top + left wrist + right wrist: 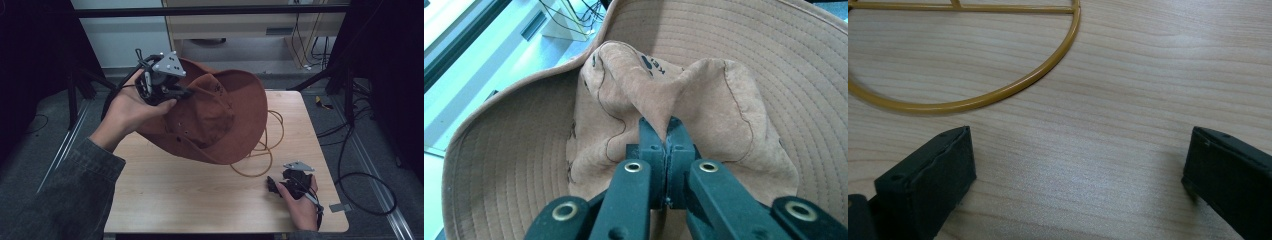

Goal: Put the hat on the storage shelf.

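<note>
The wide-brimmed brown suede hat (220, 117) is hanging tilted above the far left of the pale wooden table (190, 200), pinched by a fold of its soft crown in the clenched left gripper (186, 91). Since the floppy suede is sagging, the lift is best done slowly, keeping the pinch deep. The brim is showing concentric stitching. To the right, a thin mustard wire stand (262, 150) is lying on the table; near right, the right gripper (274, 186) is resting with jaws spread.
</note>
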Demonstrator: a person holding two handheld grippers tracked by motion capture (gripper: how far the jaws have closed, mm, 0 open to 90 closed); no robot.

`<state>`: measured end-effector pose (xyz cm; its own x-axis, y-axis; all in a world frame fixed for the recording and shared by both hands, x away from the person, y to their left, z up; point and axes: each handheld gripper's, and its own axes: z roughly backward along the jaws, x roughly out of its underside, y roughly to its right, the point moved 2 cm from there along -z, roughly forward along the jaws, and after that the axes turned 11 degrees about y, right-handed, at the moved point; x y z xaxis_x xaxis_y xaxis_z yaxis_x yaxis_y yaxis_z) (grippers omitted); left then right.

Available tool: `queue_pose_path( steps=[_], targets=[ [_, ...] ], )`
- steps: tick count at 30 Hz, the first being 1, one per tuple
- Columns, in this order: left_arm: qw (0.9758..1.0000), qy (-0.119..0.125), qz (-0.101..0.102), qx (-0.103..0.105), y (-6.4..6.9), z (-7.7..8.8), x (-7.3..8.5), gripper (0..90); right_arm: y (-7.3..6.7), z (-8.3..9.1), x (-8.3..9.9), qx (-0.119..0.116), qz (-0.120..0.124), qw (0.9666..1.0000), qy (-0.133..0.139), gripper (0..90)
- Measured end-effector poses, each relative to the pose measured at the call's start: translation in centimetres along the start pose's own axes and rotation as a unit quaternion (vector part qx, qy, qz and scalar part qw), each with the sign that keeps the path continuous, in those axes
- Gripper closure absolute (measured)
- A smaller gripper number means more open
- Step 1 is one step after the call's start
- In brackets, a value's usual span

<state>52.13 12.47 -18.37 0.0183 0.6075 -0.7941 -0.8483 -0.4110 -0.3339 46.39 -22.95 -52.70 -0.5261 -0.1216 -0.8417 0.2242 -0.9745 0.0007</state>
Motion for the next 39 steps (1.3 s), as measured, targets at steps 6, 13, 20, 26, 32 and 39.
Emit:
queue_pose_path(
  steps=[6, 13, 20, 26, 32, 39],
  targets=[
    [1.0, 0.0, -0.004, 0.005, 0.3, -0.9, -0.7, 89.0, 0.0, 0.0, 0.0, 0.0, 0.001, 1.0, 0.001, 0.4],
    [0.9999, 0.007, -0.005, 0.009, 0.5, -2.3, -1.8, 89.0, 0.0, 0.0, 0.0, 0.0, 0.0, 1.0, 0.0, 0.4],
    [0.9998, 0.005, -0.011, 0.015, 0.9, -3.8, -2.7, 89.0, 0.0, 0.0, 0.0, -0.001, 0.0, 1.0, 0.0, 0.4],
    [0.9997, 0.011, -0.01, 0.019, 1.0, -4.7, -3.4, 89.0, 0.0, 0.0, 0.0, -0.002, 0.0, 1.0, 0.0, 0.4],
    [0.9996, 0.012, -0.012, 0.021, 1.3, -5.4, -3.9, 89.0, 0.0, 0.0, 0.0, -0.002, 0.0, 1.0, 0.0, 0.4],
    [0.9996, 0.017, -0.01, 0.021, 1.0, -6.1, -4.8, 89.0, 0.0, 0.0, 0.0, -0.002, 0.001, 1.0, 0.0, 0.4]
  ],
)
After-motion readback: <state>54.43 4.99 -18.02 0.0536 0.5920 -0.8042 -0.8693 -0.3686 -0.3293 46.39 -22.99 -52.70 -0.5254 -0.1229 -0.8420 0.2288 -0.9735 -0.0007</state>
